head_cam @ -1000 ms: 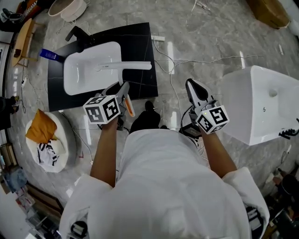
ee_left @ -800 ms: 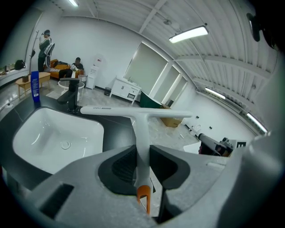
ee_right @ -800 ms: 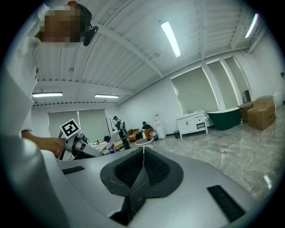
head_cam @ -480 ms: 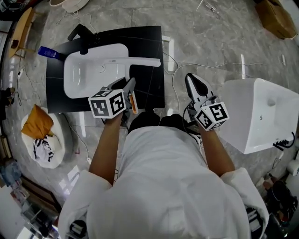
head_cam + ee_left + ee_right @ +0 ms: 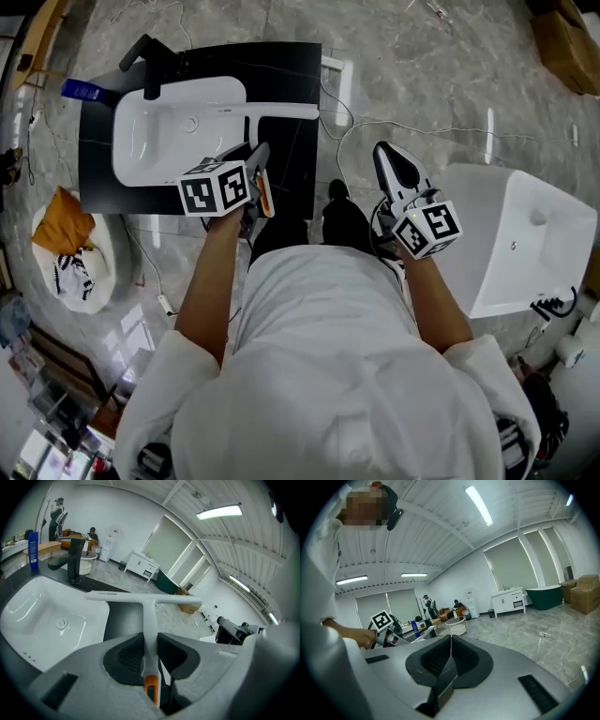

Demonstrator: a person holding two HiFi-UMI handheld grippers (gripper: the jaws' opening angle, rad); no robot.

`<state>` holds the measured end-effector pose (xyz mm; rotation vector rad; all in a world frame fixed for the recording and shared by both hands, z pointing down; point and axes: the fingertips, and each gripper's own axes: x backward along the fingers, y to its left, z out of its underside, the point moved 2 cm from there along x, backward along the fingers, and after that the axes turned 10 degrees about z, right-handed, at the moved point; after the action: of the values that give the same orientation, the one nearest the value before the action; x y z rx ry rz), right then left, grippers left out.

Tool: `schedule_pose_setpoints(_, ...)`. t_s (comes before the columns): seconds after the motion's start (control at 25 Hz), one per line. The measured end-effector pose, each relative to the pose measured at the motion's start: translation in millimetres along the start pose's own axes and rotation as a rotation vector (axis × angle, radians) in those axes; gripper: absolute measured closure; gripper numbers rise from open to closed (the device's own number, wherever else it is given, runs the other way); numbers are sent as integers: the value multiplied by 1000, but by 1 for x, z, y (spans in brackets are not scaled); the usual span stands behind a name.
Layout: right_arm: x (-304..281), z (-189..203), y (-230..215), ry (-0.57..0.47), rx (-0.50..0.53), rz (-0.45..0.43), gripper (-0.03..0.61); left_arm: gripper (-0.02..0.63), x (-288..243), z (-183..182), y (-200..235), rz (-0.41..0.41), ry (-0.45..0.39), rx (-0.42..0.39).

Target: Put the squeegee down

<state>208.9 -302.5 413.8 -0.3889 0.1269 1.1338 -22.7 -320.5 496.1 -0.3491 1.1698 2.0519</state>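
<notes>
The squeegee (image 5: 274,112) is white and T-shaped, with an orange end on its handle. My left gripper (image 5: 255,161) is shut on the handle and holds the blade in the air over the right rim of the white sink (image 5: 159,141) and the black counter (image 5: 292,75). In the left gripper view the handle of the squeegee (image 5: 149,620) runs straight between the jaws of the left gripper (image 5: 150,641). My right gripper (image 5: 391,169) hovers over the floor right of the counter, shut with nothing in it. The right gripper view shows the right gripper (image 5: 450,640) with its pads together.
A black faucet (image 5: 150,58) and a blue bottle (image 5: 82,91) stand at the counter's far left. A large white basin (image 5: 530,234) sits on the floor at the right. A basket with an orange cloth (image 5: 62,234) lies at the left. Cables (image 5: 412,127) trail across the floor.
The person has stepped closer to the counter. Both grippers have moved forward with the body, and the squeegee's blade has shifted slightly right over the sink's rim. Neither grip has changed.
</notes>
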Motion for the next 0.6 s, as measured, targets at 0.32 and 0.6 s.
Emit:
schedule_pose_setpoints(0.32,-19,-8,-36,38,14,-67,560,520,-38,-1,5,-53,-4,96)
schedule_pose_setpoints(0.6,-25,1,-58,74,9,-96,560,520,-58,6,19,-107,35,120)
